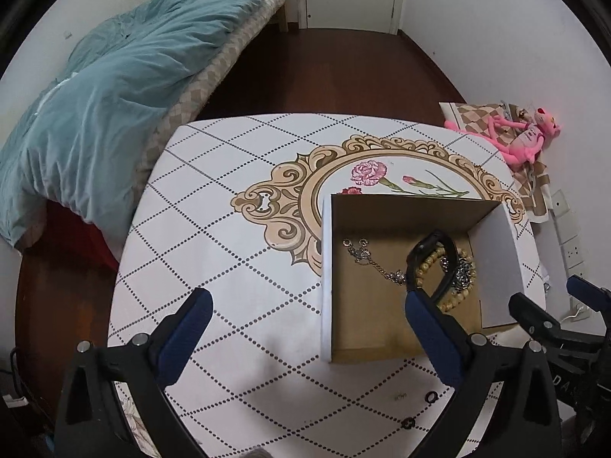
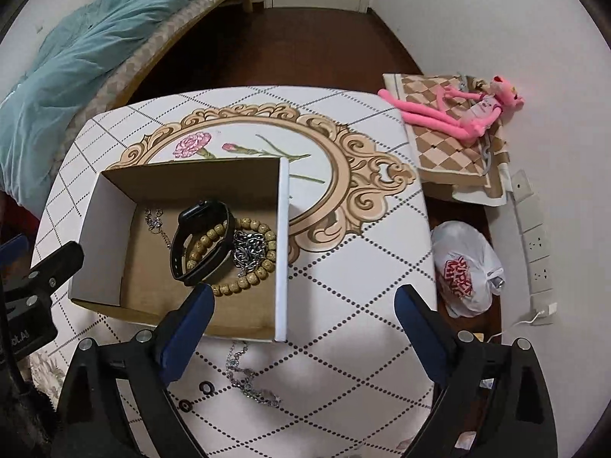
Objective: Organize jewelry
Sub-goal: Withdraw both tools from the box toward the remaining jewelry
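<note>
An open cardboard box (image 1: 326, 286) (image 2: 282, 252) stands on the table. In it lie a black smartwatch (image 2: 200, 242) (image 1: 431, 255), a wooden bead bracelet (image 2: 248, 278) (image 1: 458, 297), a coiled silver chain (image 2: 248, 250) (image 1: 464, 273) and a thin silver necklace (image 2: 154, 221) (image 1: 366, 257). On the table in front of the box lie a silver chain (image 2: 244, 376) and two small black rings (image 2: 206, 388) (image 1: 431, 397). My left gripper (image 1: 305, 324) is open and empty, left of and above the box. My right gripper (image 2: 303, 320) is open and empty above the box's near right corner.
The table (image 2: 343, 267) has a white diamond-patterned cloth with a floral oval. A bed with a teal duvet (image 1: 95, 95) stands at the left. A pink plush toy (image 2: 469, 114) lies on a checkered bag at the right, with a white plastic bag (image 2: 466, 267) on the floor.
</note>
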A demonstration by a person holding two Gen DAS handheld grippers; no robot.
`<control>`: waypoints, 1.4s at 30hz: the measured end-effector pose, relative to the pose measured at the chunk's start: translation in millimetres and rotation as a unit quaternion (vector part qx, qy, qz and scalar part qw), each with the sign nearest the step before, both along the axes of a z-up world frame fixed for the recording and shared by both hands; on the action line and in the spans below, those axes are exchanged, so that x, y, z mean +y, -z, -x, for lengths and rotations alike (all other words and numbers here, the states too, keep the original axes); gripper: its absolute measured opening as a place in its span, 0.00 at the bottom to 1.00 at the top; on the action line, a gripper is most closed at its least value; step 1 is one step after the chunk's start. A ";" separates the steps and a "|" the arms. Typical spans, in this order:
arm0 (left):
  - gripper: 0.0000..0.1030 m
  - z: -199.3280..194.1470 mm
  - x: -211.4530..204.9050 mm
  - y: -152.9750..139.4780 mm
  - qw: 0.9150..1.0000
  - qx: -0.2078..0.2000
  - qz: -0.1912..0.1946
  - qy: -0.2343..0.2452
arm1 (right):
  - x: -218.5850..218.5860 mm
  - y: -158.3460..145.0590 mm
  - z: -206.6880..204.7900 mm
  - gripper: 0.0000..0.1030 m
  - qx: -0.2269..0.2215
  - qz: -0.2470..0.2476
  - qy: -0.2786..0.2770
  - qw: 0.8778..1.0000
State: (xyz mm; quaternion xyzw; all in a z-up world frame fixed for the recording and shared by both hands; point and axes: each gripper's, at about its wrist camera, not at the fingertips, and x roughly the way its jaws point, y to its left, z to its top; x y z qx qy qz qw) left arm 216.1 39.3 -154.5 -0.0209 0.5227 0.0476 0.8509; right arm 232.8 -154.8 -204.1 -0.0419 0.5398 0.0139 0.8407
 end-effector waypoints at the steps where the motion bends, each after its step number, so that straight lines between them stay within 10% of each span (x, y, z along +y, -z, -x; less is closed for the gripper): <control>1: 1.00 1.8 -0.9 -2.0 1.000 -0.003 0.000 0.000 | -0.4 -2.3 1.5 0.94 -0.003 0.000 0.002 1.000; 29: 1.00 106.1 -14.8 -110.1 0.993 -0.116 0.015 0.008 | -16.8 -133.3 122.3 0.94 -0.167 -0.019 0.022 0.986; 35: 1.00 109.8 -14.1 -101.9 0.994 -0.106 0.018 -0.004 | -22.8 -127.2 125.9 0.94 -0.157 -0.035 0.026 0.987; 42: 1.00 107.9 -13.2 -34.4 0.999 -0.046 -0.008 -0.020 | -34.0 -42.6 113.3 0.94 -0.074 -0.065 0.029 0.995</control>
